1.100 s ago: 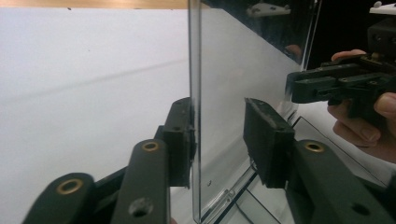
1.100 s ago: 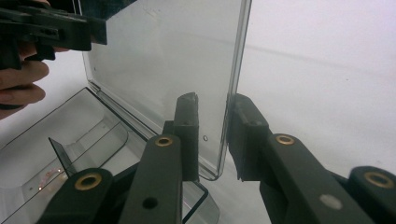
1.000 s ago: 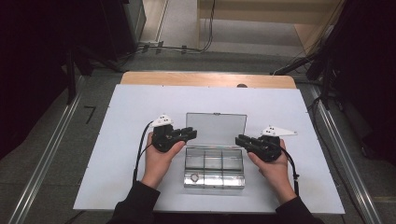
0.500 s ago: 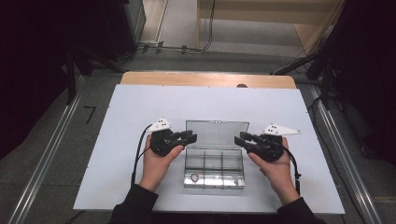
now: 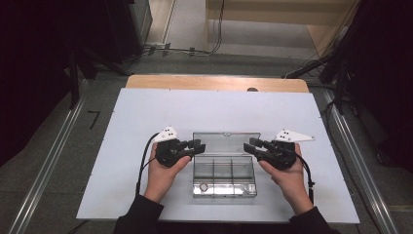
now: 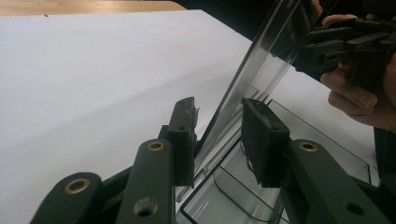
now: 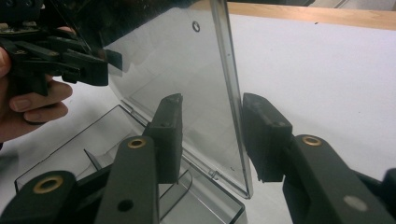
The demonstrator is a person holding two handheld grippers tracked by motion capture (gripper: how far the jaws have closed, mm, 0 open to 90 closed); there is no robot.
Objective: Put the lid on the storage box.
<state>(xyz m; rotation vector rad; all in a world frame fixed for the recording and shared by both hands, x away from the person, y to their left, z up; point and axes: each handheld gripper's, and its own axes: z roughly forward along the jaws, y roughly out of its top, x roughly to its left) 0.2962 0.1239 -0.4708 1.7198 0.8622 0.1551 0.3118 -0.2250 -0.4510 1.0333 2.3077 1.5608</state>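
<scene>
Sitting near the front edge of the white bench, roughly midway between its left and right edges, is a clear plastic compartment box, its hinged lid standing raised at the far side; the left gripper is reaching in at the lid's left end and the right gripper at its right end, each carried by a hand resting on the bench beside the box; in the left gripper view the fingers are straddling the lid's edge with a narrow gap on either side, their pads not pressing on the plastic, and the jaws have just been opening a little further; in the right gripper view the fingers are likewise standing apart on both sides of the lid's edge, the clear panel rising between them without being clamped; dividers are showing inside the box, and a small round object is lying in its front left compartment; a wooden strip is running along the far edge of the bench.
</scene>
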